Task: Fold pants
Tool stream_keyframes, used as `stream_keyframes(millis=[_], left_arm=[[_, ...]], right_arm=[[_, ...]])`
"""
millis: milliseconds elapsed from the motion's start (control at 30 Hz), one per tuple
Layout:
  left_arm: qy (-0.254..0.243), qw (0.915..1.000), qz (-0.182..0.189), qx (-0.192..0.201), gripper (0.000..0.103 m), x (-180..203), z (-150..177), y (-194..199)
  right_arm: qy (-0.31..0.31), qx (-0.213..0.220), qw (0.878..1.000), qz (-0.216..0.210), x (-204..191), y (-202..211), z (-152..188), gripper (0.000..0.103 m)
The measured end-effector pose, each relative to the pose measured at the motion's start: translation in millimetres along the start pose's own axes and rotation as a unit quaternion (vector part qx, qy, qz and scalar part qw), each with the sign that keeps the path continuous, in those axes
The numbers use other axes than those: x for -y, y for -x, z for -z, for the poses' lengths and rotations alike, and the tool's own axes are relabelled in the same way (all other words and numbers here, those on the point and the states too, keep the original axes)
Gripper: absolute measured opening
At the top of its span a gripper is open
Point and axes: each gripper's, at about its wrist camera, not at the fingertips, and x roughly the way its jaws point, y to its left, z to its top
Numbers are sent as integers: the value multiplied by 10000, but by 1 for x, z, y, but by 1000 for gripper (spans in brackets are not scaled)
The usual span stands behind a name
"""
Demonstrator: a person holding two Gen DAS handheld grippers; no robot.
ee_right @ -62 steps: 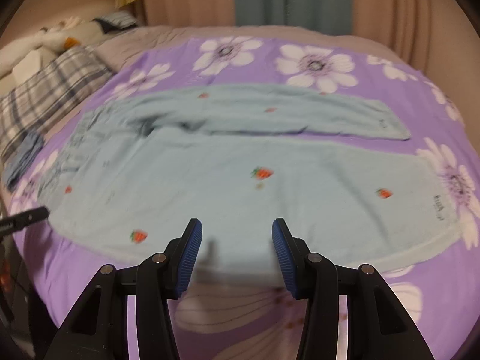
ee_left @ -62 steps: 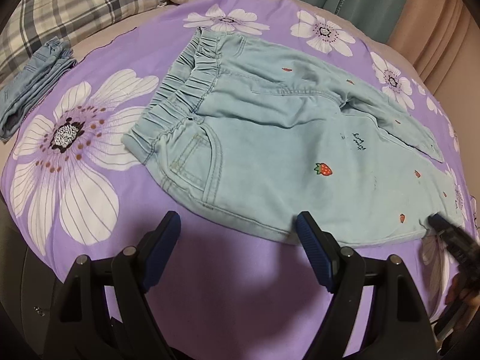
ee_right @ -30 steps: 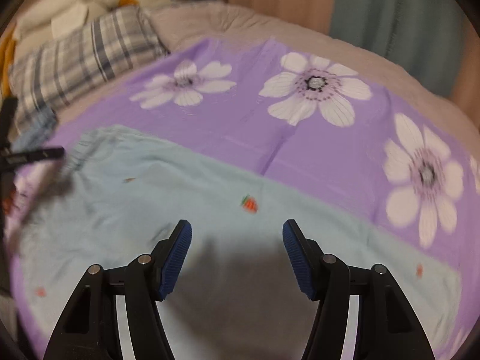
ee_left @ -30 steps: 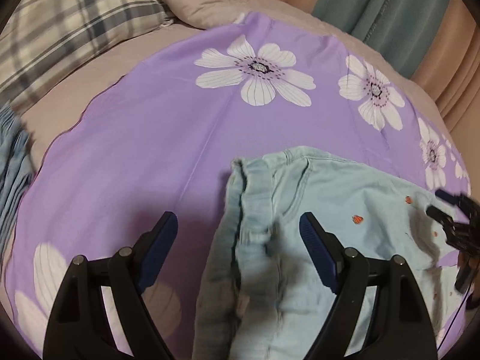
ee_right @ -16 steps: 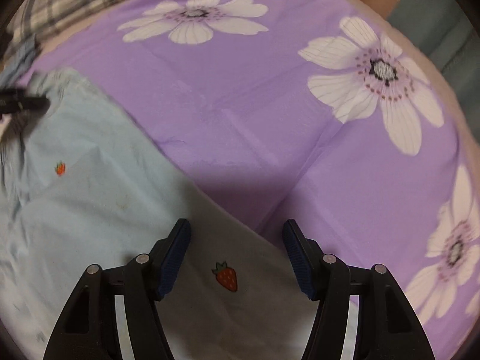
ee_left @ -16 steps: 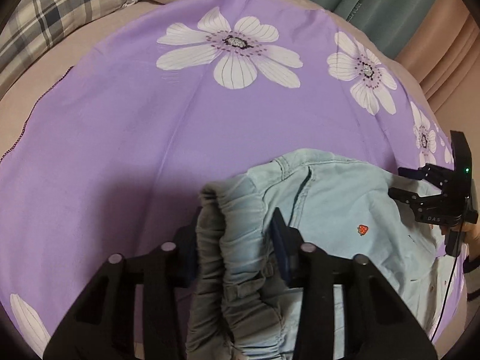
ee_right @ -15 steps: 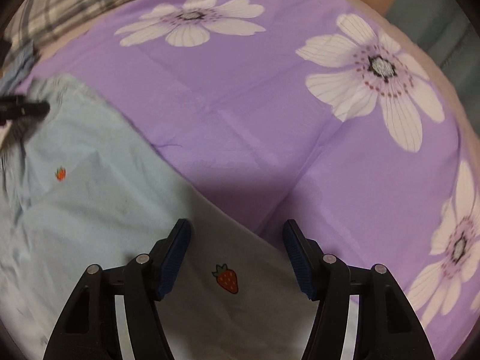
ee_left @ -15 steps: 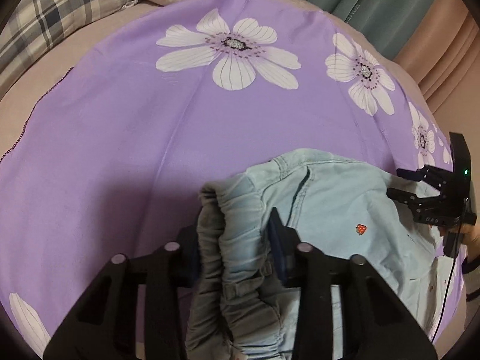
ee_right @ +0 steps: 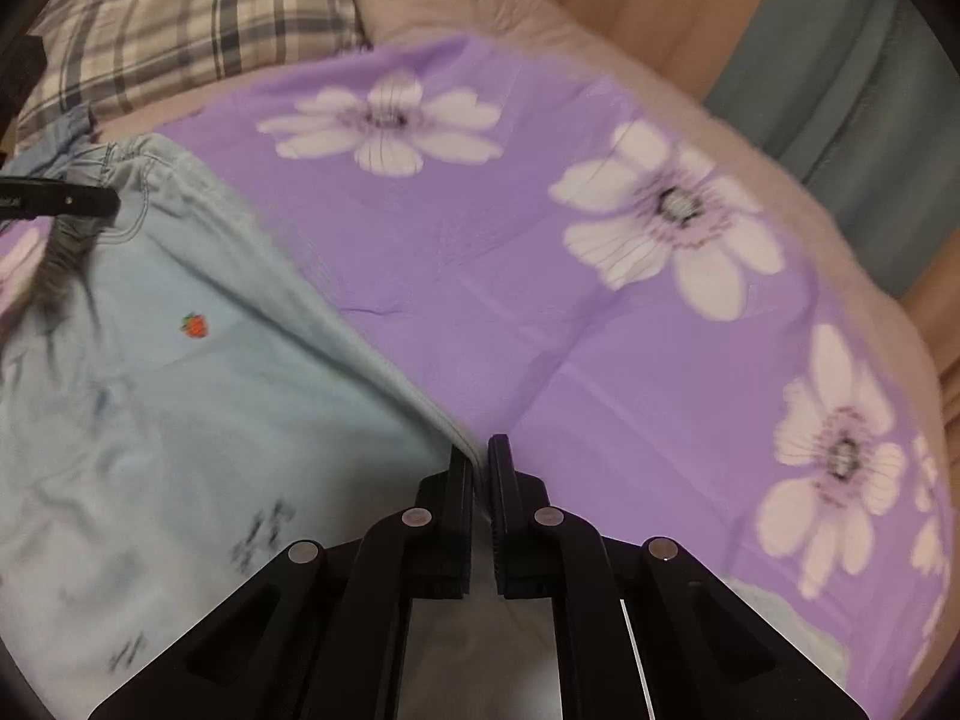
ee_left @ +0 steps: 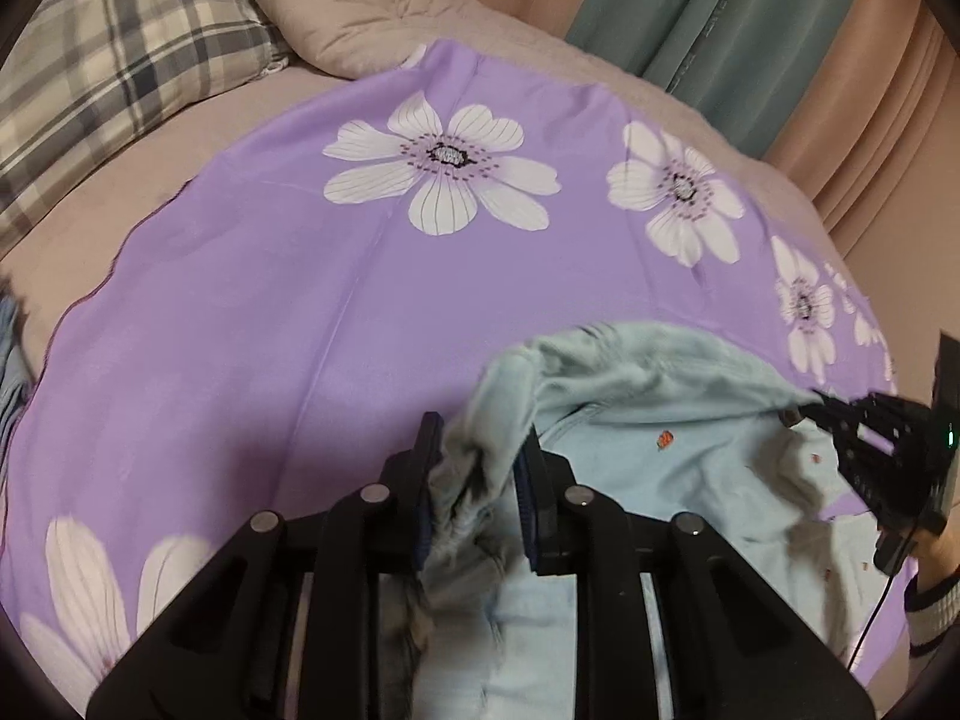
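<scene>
Both grippers clenched on the pants point(ee_left: 678, 420): left gripper point(ee_left: 477, 468) at waistband, right gripper point(ee_right: 480, 462) at leg edge; lift evenly, keeping the cloth taut.

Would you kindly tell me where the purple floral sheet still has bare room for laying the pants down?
The widest bare stretch of the purple floral sheet lies beyond the pants, bordered by the plaid pillow, the beige pillow and the curtains. Near the camera it is crowded: pants bunched in the left tool and the right tool.
</scene>
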Motion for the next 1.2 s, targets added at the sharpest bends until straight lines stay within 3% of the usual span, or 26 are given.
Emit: stream_keyframes(millis=[133,400,633,700,800,900,1100,1200], left_arm=[[-188,9997,4,178,22,8,18,29],[-1165,9925,133,349,26,13,77,82],[-2104,9769,-379,4,29,7,127,78],[-2043,9773,-534,-141,37,-2,137,69],[-1490,9860,-585,-463,39,-24,146,58],[-1025,9934,-378,-348,38,-34,151,74],[-803,9955,-493,-40,36,-28,162,101],[-517,9982,-268,157,36,-23,160,111]], right_arm=[[263,182,9990,319,-22,39,14,6],[14,547,9981,295,-51,105,55,6],[525,508,9969,289,-104,135,101,6],[637,358,9971,230,-121,130,113,6],[689,77,9974,196,-137,110,127,6],[608,-92,9980,164,-143,97,135,6],[447,-129,9988,132,-145,94,141,6],[400,-133,9990,149,-148,91,144,6]])
